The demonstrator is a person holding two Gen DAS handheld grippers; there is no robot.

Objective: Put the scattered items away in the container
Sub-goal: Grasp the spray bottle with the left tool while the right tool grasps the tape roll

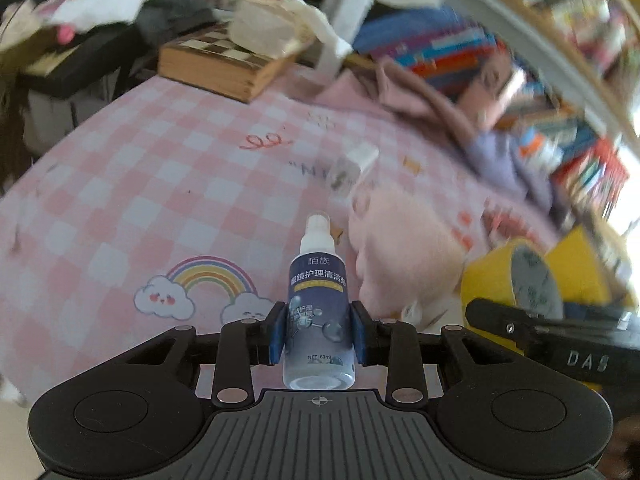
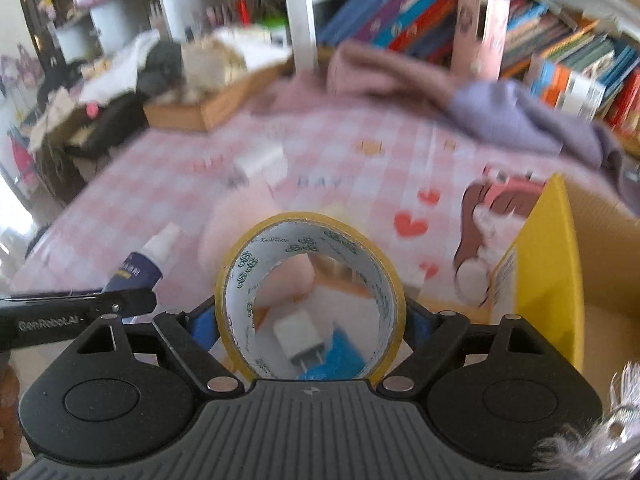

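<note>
My left gripper is shut on a small dark-blue spray bottle with a white cap, held above the pink checked tablecloth. The bottle also shows in the right wrist view. My right gripper is shut on a yellow tape roll, held upright; it also shows in the left wrist view. A yellow cardboard box stands to the right. A pink plush, a white charger and a pink-and-brown toy lie on the cloth. Through the roll I see a white plug and something blue.
A wooden chess box with white cloth on it sits at the far left of the table. Pink and purple clothes are piled at the back. Book rows fill the shelves behind. A white post rises at the table's back.
</note>
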